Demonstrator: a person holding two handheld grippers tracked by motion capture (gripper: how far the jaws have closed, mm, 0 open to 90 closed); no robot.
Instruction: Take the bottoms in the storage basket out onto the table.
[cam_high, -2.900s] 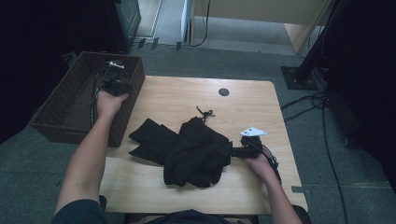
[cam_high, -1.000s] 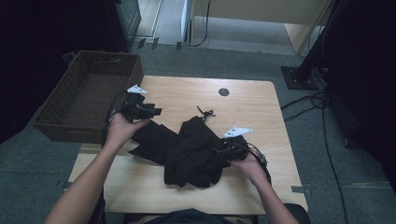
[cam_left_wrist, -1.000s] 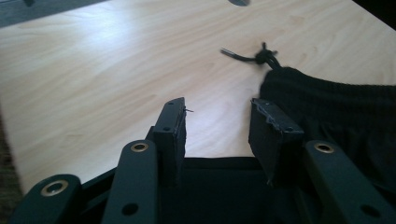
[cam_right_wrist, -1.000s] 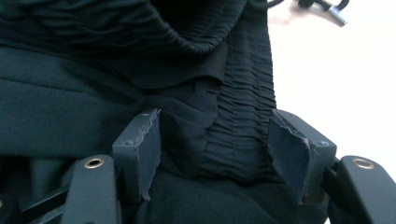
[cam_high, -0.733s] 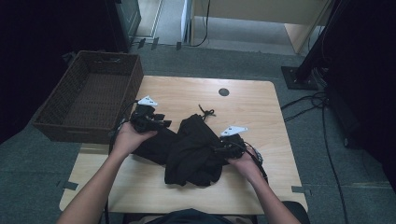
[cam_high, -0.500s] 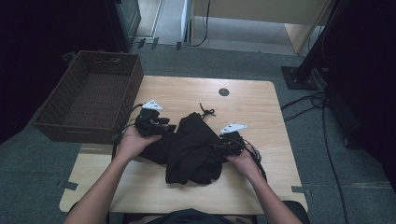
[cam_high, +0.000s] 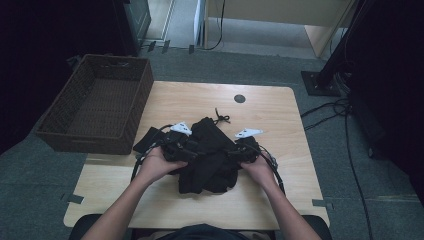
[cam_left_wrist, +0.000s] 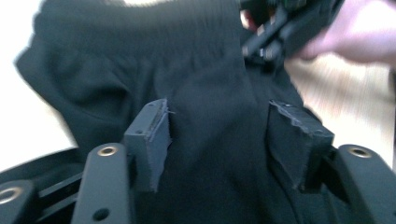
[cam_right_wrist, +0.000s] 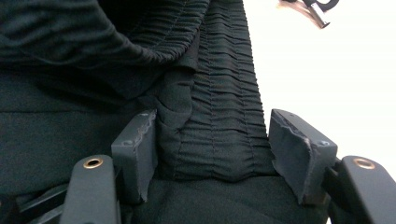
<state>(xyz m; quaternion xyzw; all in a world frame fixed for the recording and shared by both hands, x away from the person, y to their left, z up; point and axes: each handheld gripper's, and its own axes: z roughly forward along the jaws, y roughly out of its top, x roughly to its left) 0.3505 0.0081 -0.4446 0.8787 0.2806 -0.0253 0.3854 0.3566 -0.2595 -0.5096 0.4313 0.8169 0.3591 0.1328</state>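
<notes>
Garment: a black garment (cam_high: 210, 160) is seen bunched in a heap on the wooden table (cam_high: 280, 115), near the middle and a little toward the person's edge.
Long axis: the heap is stretched roughly from the near edge toward the far edge of the table, leaning slightly to the right at its far end, where a thin drawstring (cam_high: 221, 118) is trailed onto the bare wood.
Gathered band: in the right gripper view a ribbed, elasticated band (cam_right_wrist: 224, 107) is seen running away from the camera, between the jaws.
Left gripper: the left gripper (cam_high: 176, 148) is laid against the left side of the heap; its jaws have just been opening, and cloth is seen lying between the pads (cam_left_wrist: 152, 135) without being pinched (released, so far as can be seen).
Right gripper: the right gripper (cam_high: 243, 149) is set at the right side of the heap; its jaws are held apart, with the gathered band between them and a gap left beside the far pad (cam_right_wrist: 299, 149), so nothing is clenched.
Basket: a brown wicker basket (cam_high: 60, 135) is placed at the table's left, apart from the garment.
</notes>
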